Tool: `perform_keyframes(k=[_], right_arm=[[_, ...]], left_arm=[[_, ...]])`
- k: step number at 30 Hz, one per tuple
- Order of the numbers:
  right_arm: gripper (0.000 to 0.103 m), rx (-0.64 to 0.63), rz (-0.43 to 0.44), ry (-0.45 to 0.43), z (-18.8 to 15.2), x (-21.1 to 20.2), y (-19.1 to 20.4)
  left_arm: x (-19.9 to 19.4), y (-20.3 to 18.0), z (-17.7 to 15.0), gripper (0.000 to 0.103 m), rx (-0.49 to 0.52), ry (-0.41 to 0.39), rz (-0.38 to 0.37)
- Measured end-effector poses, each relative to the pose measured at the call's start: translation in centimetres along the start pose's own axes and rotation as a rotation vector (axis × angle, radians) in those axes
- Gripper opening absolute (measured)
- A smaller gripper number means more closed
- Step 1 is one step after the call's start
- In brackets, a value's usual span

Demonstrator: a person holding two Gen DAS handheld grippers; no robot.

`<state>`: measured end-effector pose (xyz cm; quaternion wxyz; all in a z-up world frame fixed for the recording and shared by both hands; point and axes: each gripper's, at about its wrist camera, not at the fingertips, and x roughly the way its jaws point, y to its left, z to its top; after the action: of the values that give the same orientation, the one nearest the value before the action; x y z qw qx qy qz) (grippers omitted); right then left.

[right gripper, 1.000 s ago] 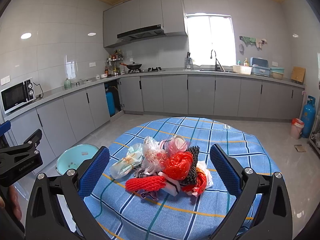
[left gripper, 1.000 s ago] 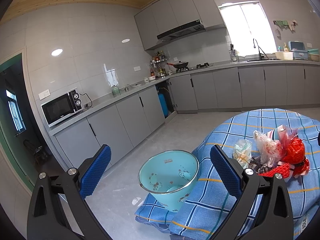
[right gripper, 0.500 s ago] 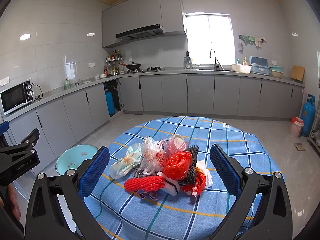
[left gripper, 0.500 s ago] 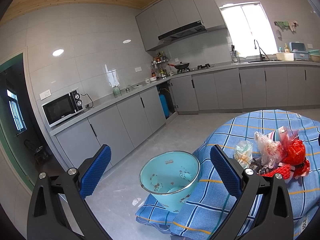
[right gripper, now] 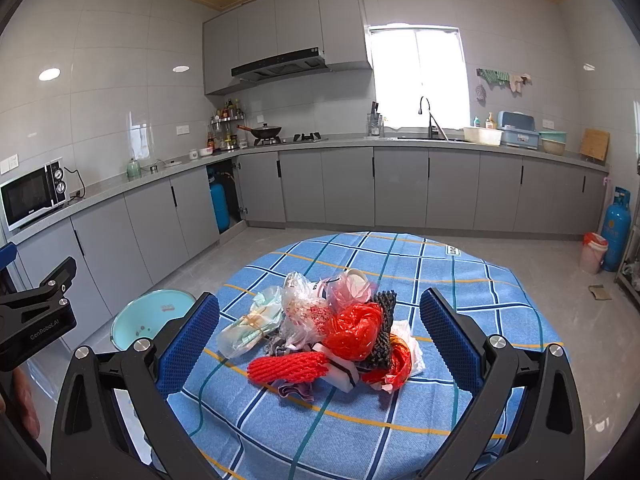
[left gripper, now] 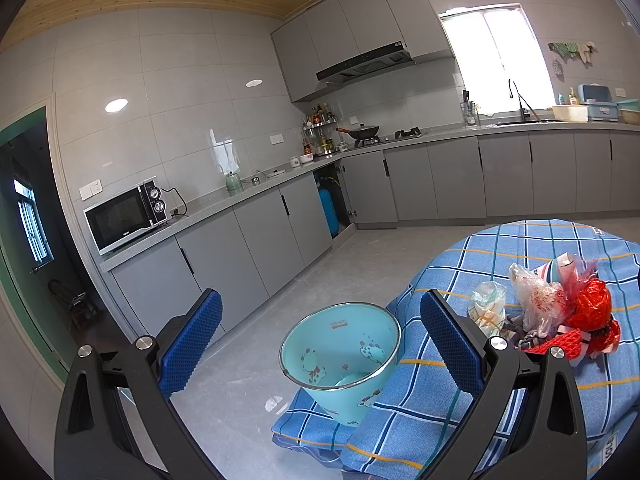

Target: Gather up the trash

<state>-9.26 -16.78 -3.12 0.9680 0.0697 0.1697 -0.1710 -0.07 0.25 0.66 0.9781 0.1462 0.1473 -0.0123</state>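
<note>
Since a second ago almost nothing has shifted: in my left view the pale turquoise enamel bucket with cartoon prints [left gripper: 340, 360] has slid only slightly, and the heap on the table sits where it was.

The heap of crumpled plastic bags and red netting [right gripper: 328, 332] lies on the round tabletop under a blue checked cloth [right gripper: 460, 280], toward its near middle. My right gripper [right gripper: 319, 344] hangs just short of it, jaws spread wide with nothing between the blue pads, the heap framed in the gap. My left gripper [left gripper: 320, 354] is equally wide open and empty, aimed at the bucket, which stands beside the tabletop's left edge where the cloth drapes down.

The right view shows the whole heap: a red foam net sleeve [right gripper: 288, 366] in front, a red plastic bag [right gripper: 354, 334], a dark mesh piece and clear bags behind. The left view catches only the heap's side [left gripper: 560, 316], but looks down into the bucket; in the right view just its rim [right gripper: 152, 316] shows behind the left finger.

What lies at the bucket's bottom I can't make out. The tabletop's near edge is cut off by both grippers.

Grey floor [left gripper: 360, 264] lies open between the table and the grey cabinets [right gripper: 344, 188].
</note>
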Motion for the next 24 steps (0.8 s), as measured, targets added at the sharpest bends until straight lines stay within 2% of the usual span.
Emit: perform_keyframes(k=[24], right_arm=[[0.099,0.007,-0.005,0.002,-0.25,0.30,-0.41]], left_arm=[[0.13,0.12,0.08,0.098,0.005,0.001,-0.001]])
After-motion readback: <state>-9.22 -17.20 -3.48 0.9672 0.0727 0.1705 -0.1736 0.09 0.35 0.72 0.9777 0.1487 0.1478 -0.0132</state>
